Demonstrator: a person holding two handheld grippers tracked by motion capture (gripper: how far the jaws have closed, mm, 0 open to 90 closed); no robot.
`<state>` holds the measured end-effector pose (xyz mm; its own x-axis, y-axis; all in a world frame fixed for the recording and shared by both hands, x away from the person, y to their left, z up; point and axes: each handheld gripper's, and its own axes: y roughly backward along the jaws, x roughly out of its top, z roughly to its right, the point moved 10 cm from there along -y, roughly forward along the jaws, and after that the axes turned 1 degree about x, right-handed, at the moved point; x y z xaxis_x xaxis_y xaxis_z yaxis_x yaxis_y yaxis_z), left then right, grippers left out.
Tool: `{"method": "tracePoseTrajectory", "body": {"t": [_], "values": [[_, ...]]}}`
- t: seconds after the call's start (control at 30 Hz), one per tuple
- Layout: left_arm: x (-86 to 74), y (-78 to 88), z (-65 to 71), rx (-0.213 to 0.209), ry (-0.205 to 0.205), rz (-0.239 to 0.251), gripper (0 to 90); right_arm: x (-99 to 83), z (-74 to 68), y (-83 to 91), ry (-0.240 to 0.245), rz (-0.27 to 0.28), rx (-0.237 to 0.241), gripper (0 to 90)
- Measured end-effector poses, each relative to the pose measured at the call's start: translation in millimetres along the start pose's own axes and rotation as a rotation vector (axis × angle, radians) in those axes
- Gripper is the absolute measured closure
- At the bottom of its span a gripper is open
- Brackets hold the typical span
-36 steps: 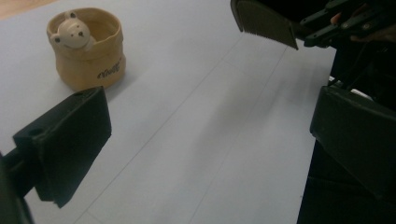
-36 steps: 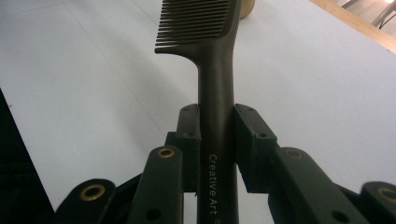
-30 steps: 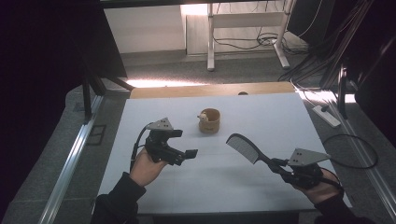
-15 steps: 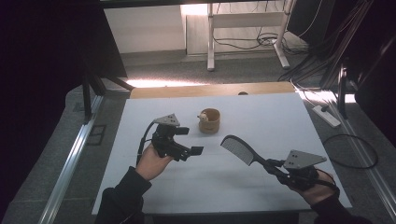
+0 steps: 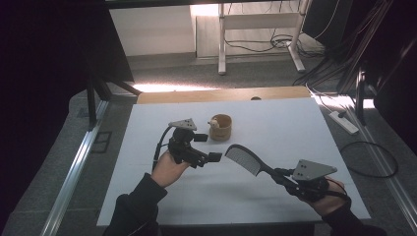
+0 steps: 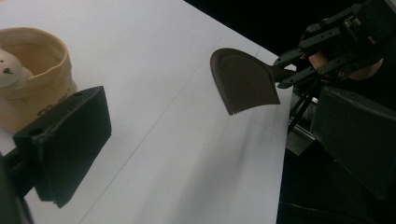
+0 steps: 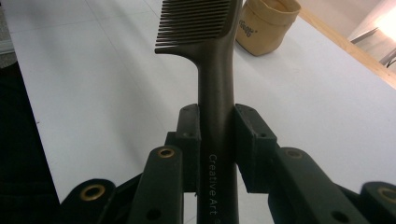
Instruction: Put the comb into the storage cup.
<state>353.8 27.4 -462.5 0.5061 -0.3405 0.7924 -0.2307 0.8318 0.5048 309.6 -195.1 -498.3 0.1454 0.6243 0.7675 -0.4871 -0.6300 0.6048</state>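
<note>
A dark brown comb [image 5: 243,160] hangs above the white table [image 5: 295,128], teeth down and head toward the left. My right gripper [image 5: 282,174] is shut on its handle; in the right gripper view the pads [image 7: 189,135] clamp the handle of the comb [image 7: 217,93] from both sides. My left gripper [image 5: 209,147] stands open just left of the comb's head, with nothing between its jaws. In the left gripper view the comb [image 6: 243,81] floats ahead and to the right, beyond the gripper [image 6: 210,140]. A tan cup [image 5: 220,128] sits behind the left gripper.
The tan cup [image 6: 32,74] holds a small white object [image 6: 9,70]. A wooden strip [image 5: 221,94] runs along the table's far edge. Cables and a power strip [image 5: 344,123] lie on the floor to the right. Bare tabletop spreads right of the cup [image 7: 266,23].
My left gripper has moved right, toward the comb's head. The comb's head has edged a little to the left while the right hand stayed nearly in place.
</note>
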Motion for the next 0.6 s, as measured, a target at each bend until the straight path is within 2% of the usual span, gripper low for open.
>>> {"method": "tracePoseTrajectory", "body": {"t": [0.6], "values": [[-1.1,-14.1,7.4,-0.074,0.039,-0.006,0.0,14.4,-14.5,-7.7,0.068,0.031,0.01,73.3]]}}
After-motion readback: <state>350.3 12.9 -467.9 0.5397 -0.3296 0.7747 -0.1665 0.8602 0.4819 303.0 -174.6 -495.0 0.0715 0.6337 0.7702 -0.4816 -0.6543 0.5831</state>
